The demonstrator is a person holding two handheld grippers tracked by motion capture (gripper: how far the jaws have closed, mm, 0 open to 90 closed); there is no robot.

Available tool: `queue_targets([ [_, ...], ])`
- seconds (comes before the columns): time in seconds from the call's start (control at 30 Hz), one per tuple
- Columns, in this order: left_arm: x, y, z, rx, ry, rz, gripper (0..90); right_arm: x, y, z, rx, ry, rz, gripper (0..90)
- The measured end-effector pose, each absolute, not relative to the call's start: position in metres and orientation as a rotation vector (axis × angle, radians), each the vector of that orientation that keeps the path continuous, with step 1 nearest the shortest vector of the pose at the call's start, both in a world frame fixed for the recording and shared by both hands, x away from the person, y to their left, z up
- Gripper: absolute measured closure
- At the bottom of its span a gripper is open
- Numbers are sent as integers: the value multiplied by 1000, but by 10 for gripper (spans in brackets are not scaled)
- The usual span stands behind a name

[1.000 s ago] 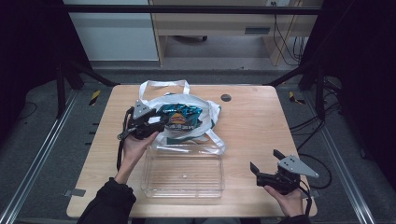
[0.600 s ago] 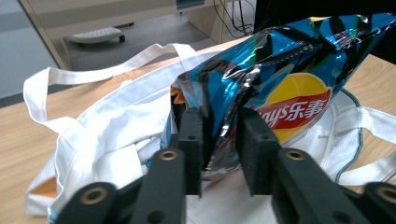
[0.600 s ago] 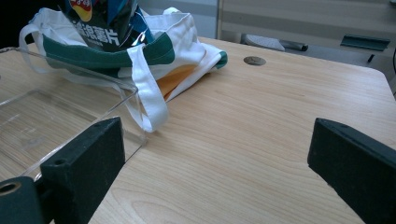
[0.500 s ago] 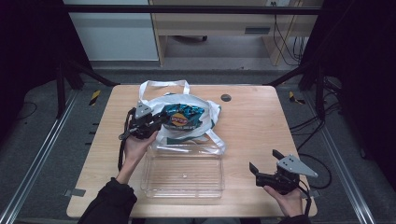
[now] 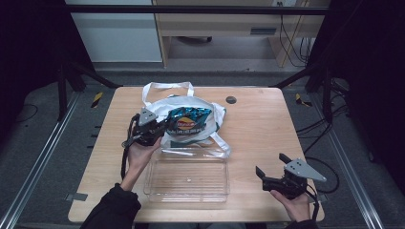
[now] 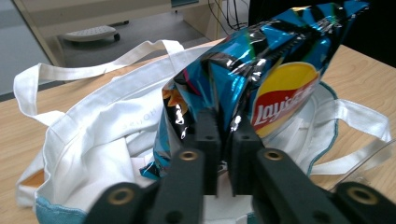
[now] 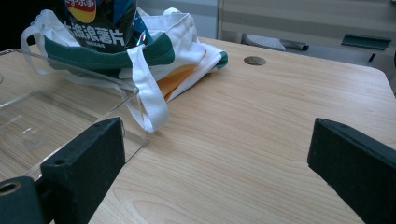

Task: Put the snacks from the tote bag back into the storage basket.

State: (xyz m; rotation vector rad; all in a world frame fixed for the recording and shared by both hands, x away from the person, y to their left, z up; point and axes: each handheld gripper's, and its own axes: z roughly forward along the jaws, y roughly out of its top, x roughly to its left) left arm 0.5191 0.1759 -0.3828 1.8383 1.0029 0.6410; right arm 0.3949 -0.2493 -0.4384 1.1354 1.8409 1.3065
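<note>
Now the crinkled blue foil crisp bag sits at the mouth of the white cloth tote bag at the table's centre, its left edge pinched by the left gripper, whose jaws have just been closing on it. At six o'clock lies the clear plastic tray. At four o'clock the right gripper rests, jaws wide apart.

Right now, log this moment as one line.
left gripper: just closed, shut on chip bag | chip bag: over tote bag | right gripper: open, idle | clear tray: empty
</note>
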Motion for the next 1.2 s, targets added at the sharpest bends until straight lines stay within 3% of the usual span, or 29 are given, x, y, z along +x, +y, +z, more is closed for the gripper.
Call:
queue_targets([
  [0.17,522,178,-379,1786,962,680,535,395,-249,-439,1135,1844,1307,43],
  [0.33,530,176,-378,1786,943,673,494,397,-248,-439,1136,1852,1303,43],
  [0.43,532,174,-380,1796,951,659,532,397,-248,-439,1132,1855,1299,43],
  [0.67,532,171,-381,1813,990,668,802,397,-247,-440,1130,1859,1303,43],
  [0.77,531,173,-380,1811,1001,671,864,397,-248,-440,1133,1859,1302,43],
  [1.2,521,182,-369,1699,971,622,896,397,-248,-439,1136,1861,1304,43],
])
